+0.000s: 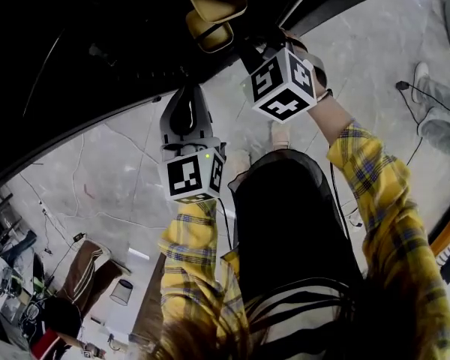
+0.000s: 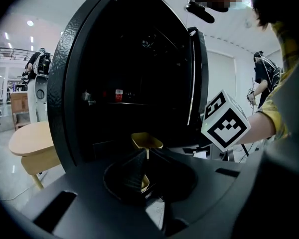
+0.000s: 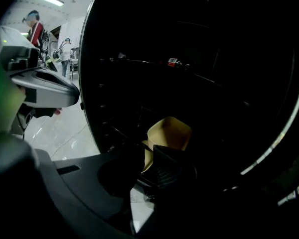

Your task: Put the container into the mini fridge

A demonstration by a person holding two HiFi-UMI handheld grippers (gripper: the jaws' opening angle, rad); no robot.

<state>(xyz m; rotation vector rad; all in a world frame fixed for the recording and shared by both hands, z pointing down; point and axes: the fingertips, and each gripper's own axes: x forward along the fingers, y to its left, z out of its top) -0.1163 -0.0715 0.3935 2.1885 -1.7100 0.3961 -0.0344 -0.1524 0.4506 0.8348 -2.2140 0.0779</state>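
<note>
The black mini fridge [image 2: 70,83] stands open, its inside dark. A yellow container [image 2: 146,141] sits just inside the opening, and in the head view it shows as two yellow shapes [image 1: 210,30] at the fridge mouth. My left gripper [image 2: 147,171] is shut on the container's near edge, and its marker cube [image 1: 193,175] hangs below the fridge. The yellow container [image 3: 169,133] also shows in the right gripper view, with its rim between the jaws of my right gripper [image 3: 148,166]. Shadow hides whether those pads press on it. The right marker cube [image 1: 283,83] is beside the fridge opening.
A small red-labelled item [image 2: 118,92] rests on a wire shelf deep inside the fridge. A round wooden table [image 2: 32,138] stands to the fridge's left. People stand in the background [image 2: 264,73], and someone's legs [image 1: 435,103] are on the marble floor [image 1: 120,178] beside a cable.
</note>
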